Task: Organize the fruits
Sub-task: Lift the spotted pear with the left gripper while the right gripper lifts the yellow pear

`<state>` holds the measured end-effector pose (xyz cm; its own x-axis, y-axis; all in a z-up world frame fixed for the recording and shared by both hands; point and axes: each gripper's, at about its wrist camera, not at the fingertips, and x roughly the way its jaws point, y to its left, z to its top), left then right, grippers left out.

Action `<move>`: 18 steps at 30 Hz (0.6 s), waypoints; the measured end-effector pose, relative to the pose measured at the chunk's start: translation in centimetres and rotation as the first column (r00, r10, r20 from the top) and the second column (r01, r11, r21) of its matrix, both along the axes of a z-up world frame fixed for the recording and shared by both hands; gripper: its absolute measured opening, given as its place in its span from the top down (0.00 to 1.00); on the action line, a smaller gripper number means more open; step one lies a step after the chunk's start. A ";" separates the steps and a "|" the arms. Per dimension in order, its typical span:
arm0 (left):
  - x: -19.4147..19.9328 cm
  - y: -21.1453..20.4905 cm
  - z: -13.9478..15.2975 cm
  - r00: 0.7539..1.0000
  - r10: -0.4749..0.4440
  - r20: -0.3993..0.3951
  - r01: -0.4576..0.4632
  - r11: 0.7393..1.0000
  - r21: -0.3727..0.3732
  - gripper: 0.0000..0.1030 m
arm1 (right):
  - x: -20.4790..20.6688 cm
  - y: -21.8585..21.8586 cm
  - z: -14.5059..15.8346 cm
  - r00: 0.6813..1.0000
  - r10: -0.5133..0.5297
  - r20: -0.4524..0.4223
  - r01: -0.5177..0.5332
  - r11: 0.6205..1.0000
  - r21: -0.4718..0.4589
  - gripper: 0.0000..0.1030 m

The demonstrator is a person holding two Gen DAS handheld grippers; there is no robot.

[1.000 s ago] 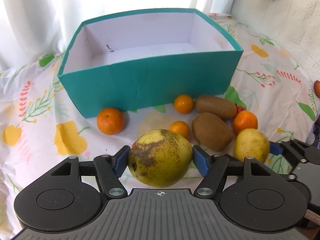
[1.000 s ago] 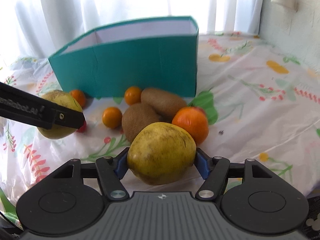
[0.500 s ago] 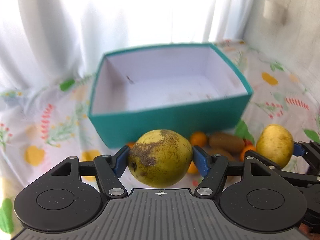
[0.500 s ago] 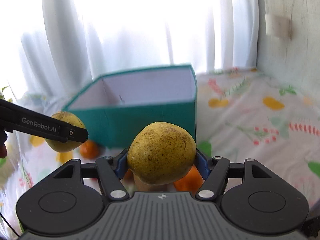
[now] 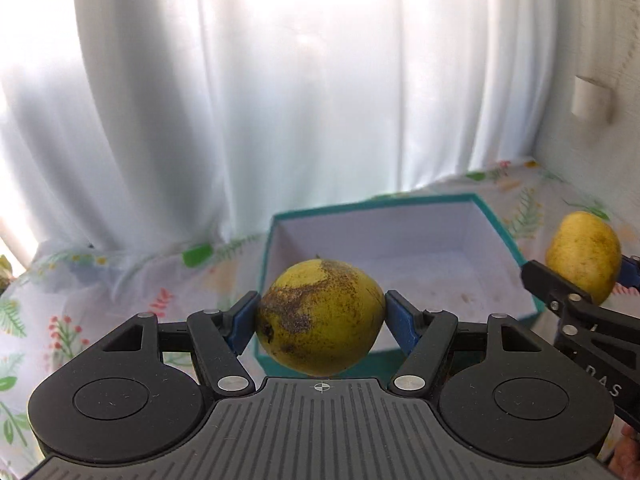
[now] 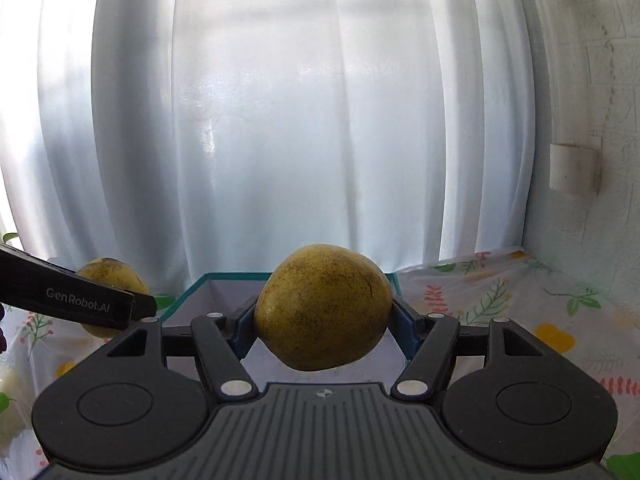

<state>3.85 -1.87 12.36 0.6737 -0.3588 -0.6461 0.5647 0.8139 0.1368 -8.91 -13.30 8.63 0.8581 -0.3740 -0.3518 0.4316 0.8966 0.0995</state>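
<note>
My left gripper (image 5: 320, 316) is shut on a yellow-green pear with brown blotches (image 5: 320, 316) and holds it in the air in front of the near wall of the teal box (image 5: 496, 232). My right gripper (image 6: 323, 316) is shut on a second, cleaner yellow pear (image 6: 323, 304), held above the box's near edge (image 6: 188, 296). The box has a white inside and nothing shows in it. The right pear also shows in the left wrist view (image 5: 583, 256). The left pear shows in the right wrist view (image 6: 108, 274). The other fruits are hidden below both grippers.
The box stands on a floral tablecloth (image 6: 520, 300). A white curtain (image 5: 280, 100) hangs behind it. A white brick wall with a plastic pipe (image 6: 560, 80) closes off the right side.
Both grippers have risen with their pears and moved toward the box. The oranges and kiwis on the cloth have dropped out of sight.
</note>
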 end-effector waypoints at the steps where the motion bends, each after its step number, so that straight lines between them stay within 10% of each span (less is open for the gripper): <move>1: 0.3 0.0 0.0 1.000 0.011 0.003 -0.011 1.000 -0.003 0.30 | 0.3 -0.2 0.0 1.000 -0.007 0.004 0.007 1.000 -0.004 0.35; 18: 2.8 -0.5 -2.9 0.998 0.043 -0.051 -0.042 0.999 0.017 0.30 | 3.0 -0.2 -2.1 0.998 -0.041 -0.057 0.039 0.999 -0.027 0.35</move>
<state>6.61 -2.35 9.46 0.6536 -0.3197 -0.6860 0.5362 0.8353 0.1216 -5.94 -13.51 6.56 0.8210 -0.4170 -0.3899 0.4714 0.8804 0.0510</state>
